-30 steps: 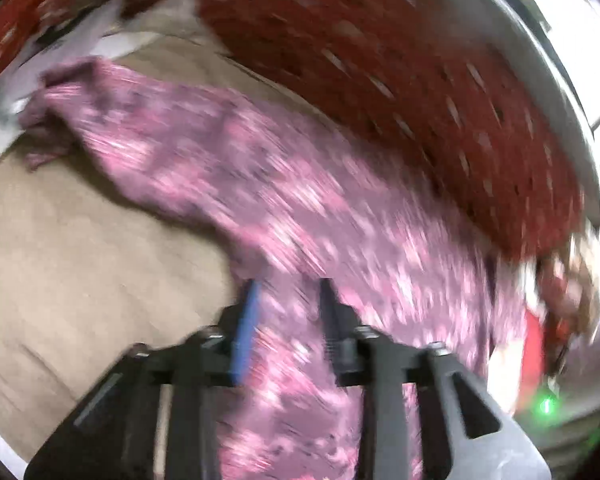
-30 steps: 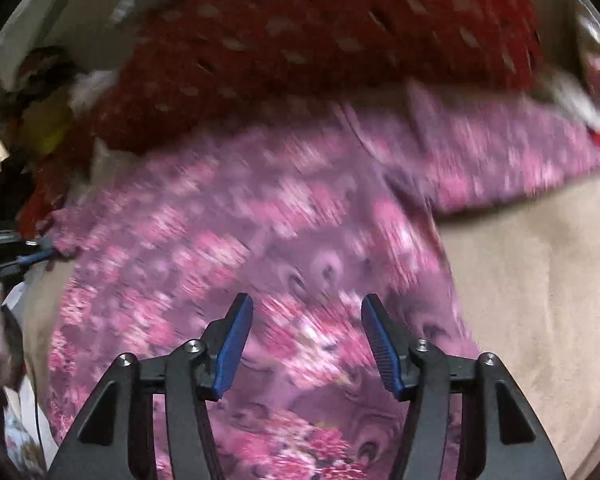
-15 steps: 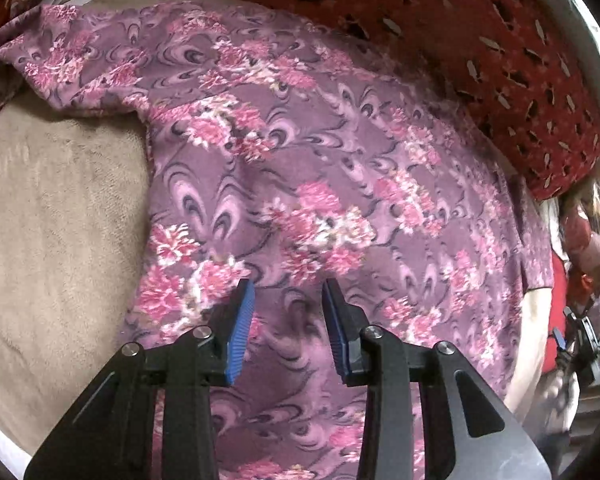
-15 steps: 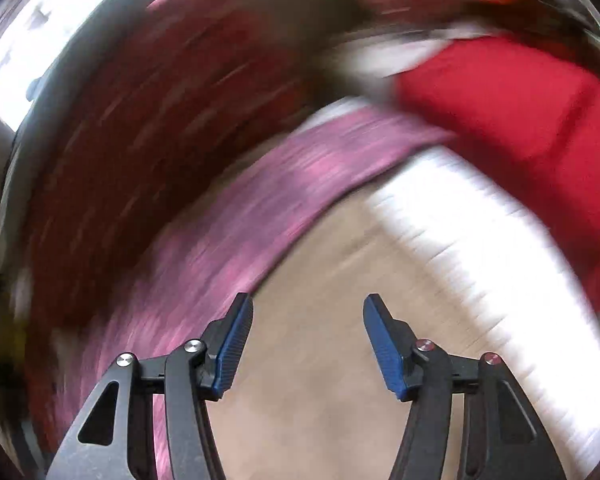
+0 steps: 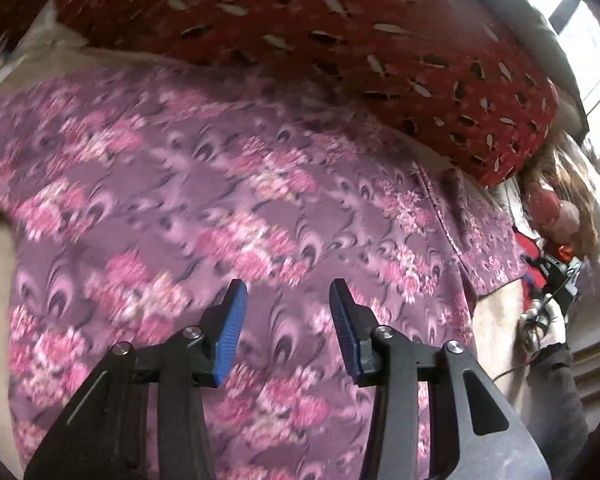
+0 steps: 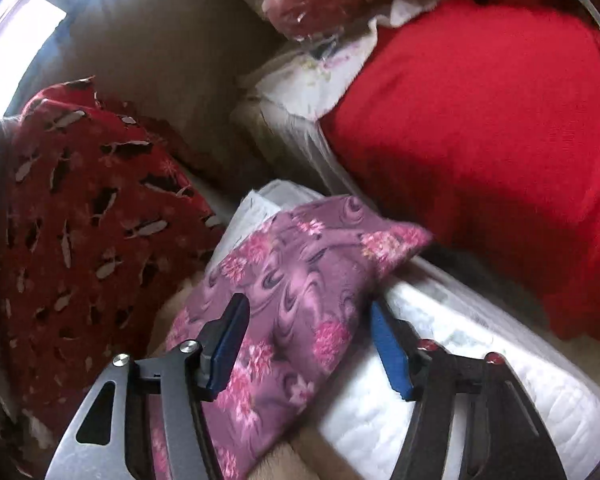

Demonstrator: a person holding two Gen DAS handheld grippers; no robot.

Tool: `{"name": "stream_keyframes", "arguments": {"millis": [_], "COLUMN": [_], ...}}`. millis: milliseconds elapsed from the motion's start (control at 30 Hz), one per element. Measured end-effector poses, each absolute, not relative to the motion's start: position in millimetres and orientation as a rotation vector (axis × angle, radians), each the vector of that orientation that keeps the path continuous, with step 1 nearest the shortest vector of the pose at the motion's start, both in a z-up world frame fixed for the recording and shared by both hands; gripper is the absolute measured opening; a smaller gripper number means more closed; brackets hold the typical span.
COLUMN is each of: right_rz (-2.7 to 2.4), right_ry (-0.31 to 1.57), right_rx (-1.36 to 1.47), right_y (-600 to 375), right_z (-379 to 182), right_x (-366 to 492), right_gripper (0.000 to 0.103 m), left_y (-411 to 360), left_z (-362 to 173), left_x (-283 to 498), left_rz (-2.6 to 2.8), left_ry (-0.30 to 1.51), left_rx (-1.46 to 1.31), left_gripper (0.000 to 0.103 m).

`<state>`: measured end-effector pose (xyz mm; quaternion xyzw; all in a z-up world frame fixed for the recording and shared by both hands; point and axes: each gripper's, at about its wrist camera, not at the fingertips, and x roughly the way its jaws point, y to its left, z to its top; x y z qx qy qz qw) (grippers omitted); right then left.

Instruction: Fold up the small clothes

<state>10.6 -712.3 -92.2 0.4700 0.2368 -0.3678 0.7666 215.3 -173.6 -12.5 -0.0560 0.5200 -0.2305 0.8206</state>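
Right wrist view shows the right gripper (image 6: 308, 344) closing its jaws around a sleeve of the floral top (image 6: 284, 280), spread on the bed by the red pillow (image 6: 80, 220), while the left gripper (image 5: 286, 328) opens empty above it; a shallow pinch could let the cloth slip.

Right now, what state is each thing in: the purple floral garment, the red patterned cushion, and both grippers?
Purple floral garment: spread flat, one sleeve lying between the right jaws.
Red patterned cushion: lying behind the garment.
Left gripper: opening, over the garment, nothing gripped.
Right gripper: closing around the sleeve, pads not yet pressing.
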Motion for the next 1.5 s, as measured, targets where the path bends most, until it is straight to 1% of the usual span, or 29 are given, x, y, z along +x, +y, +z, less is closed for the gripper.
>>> {"name": "stream_keyframes", "arguments": {"millis": [33, 133, 167, 200, 233, 333, 433, 600, 967, 1133, 1233, 1333, 1400, 1467, 1500], "right_rz": [-0.787, -0.811, -0.820, -0.831, -0.843, -0.847, -0.775, -0.582, -0.138, 0.029, 0.066, -0.064, -0.166, -0.264, -0.284], "right_ry": [0.500, 0.440, 0.410, 0.391, 0.382, 0.403, 0.407, 0.433, 0.603, 0.672, 0.700, 0.730, 0.767, 0.787, 0.801], "right_rx": [1.030, 1.002, 0.986, 0.974, 0.969, 0.941, 0.882, 0.826, 0.736, 0.693, 0.677, 0.597, 0.513, 0.440, 0.431], "right_y": [-714, -714, -714, -712, -713, -705, -680, -612, -421, -339, -308, -315, -323, -337, -343], "right_z": [-91, -72, -63, -53, -48, -35, -13, 13, 8, -1, -7, -15, -21, -28, -32], "right_x": [9, -5, -11, -19, -20, -15, 1, 44, 179, 218, 231, 227, 223, 213, 208], "right_gripper": [0.006, 0.005, 0.005, 0.005, 0.005, 0.005, 0.005, 0.005, 0.005, 0.005, 0.005, 0.010, 0.026, 0.059, 0.066], "left_y": [-177, -177, -174, -170, -166, -148, -132, -115, -71, -54, -47, -45, -46, -51, -54], "left_z": [-12, -6, -4, -3, -3, -8, -22, -39, -38, -38, -39, -40, -40, -41, -42], "left_x": [218, 227, 231, 235, 239, 249, 260, 274, 292, 298, 300, 300, 300, 299, 300], "left_rz": [-0.490, -0.464, -0.449, -0.425, -0.399, -0.369, -0.377, -0.388, -0.432, -0.442, -0.451, -0.458, -0.453, -0.462, -0.463], "left_ry": [1.095, 1.041, 1.022, 1.007, 0.996, 0.984, 1.032, 1.088, 1.129, 1.138, 1.153, 1.166, 1.167, 1.176, 1.182], "left_rx": [-0.106, -0.091, -0.097, -0.101, -0.105, -0.153, -0.234, -0.327, -0.495, -0.526, -0.549, -0.537, -0.541, -0.529, -0.519], "left_gripper": [0.041, 0.041, 0.046, 0.053, 0.055, 0.055, 0.055, 0.055, 0.055, 0.055, 0.055, 0.055, 0.055, 0.055, 0.055]}}
